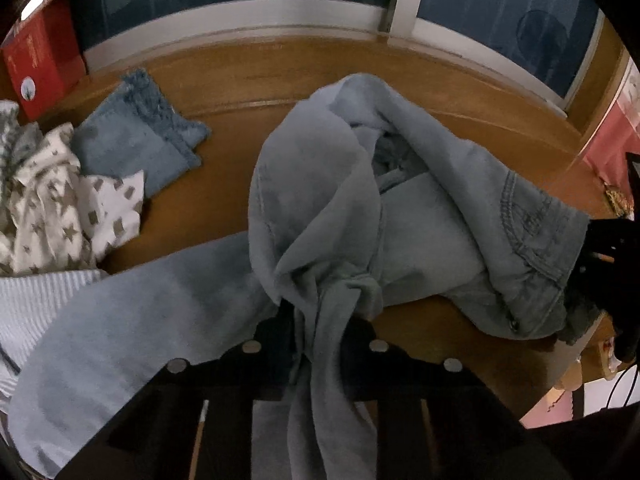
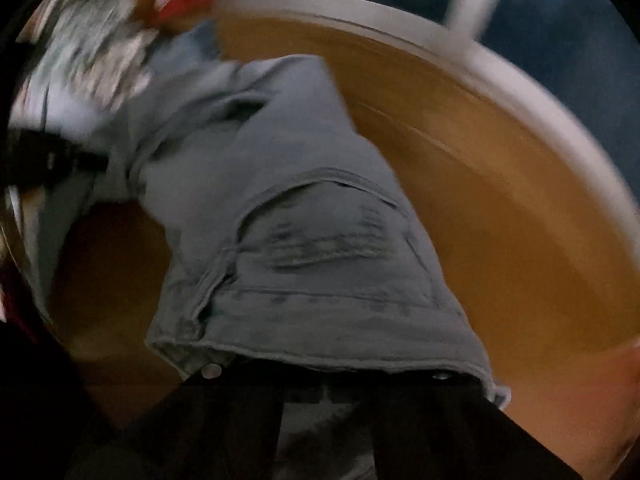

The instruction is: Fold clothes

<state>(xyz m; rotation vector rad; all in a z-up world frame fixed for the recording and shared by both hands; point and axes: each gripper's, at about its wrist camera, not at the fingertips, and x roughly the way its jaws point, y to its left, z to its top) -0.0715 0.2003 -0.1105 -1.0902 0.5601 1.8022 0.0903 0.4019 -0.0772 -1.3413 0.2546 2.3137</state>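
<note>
Light blue jeans lie crumpled on the wooden table. My left gripper is shut on a bunched fold of one leg, and the cloth hangs down between its black fingers. In the blurred right wrist view the jeans show a back pocket and the waistband with a metal button. My right gripper is shut at that waistband edge, which drapes over and hides its fingertips. The right gripper's black body shows beside the waistband at the frame's right edge.
A folded blue fringed cloth, a star-patterned cloth and a white striped cloth lie to the left. A red box stands at the back left corner. Dark windows run behind the table.
</note>
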